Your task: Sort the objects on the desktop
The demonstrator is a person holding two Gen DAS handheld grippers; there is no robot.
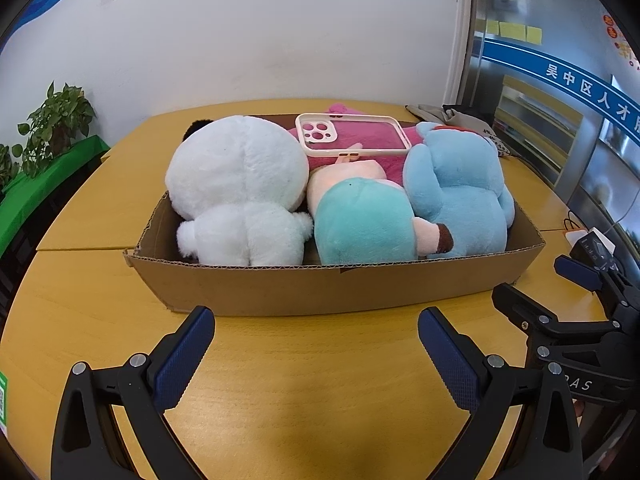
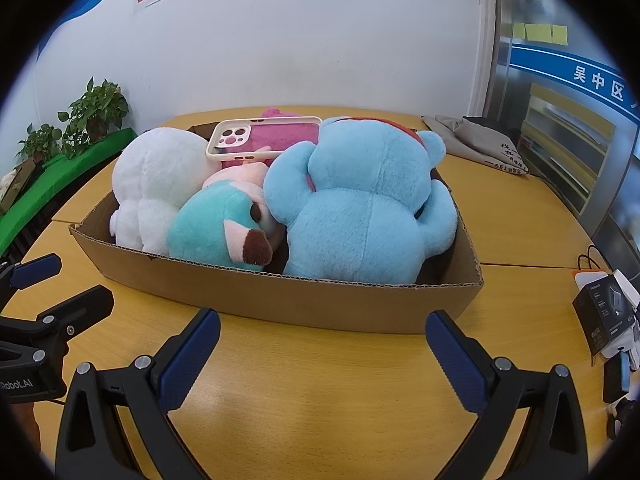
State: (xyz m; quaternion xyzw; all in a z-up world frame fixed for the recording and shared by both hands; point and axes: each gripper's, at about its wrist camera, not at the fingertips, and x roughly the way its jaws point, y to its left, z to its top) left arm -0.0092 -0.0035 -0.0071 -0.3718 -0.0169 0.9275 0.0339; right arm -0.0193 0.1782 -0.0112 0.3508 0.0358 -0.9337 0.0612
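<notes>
**Soft toys packed in a cardboard tray, both my grippers empty**

A shallow corrugated cardboard tray (image 1: 328, 284) sits on the smooth yellow wooden table (image 1: 320, 392). Inside, packed side by side, lie three fluffy plush toys: a round white one (image 1: 240, 184), a teal and pink one (image 1: 360, 216) with a brown-tipped limb, and a sky-blue one (image 1: 456, 192). A magenta plush (image 1: 384, 136) lies behind them, and a glossy, cream-rimmed phone case (image 1: 352, 136) rests flat on top of it. My left gripper (image 1: 316, 344) tilts down toward the tray's near wall, its textured blue pads (image 1: 184, 356) spread wide, grasping nothing. My right gripper (image 2: 324, 344) hovers alongside, equally spread and empty.
</notes>
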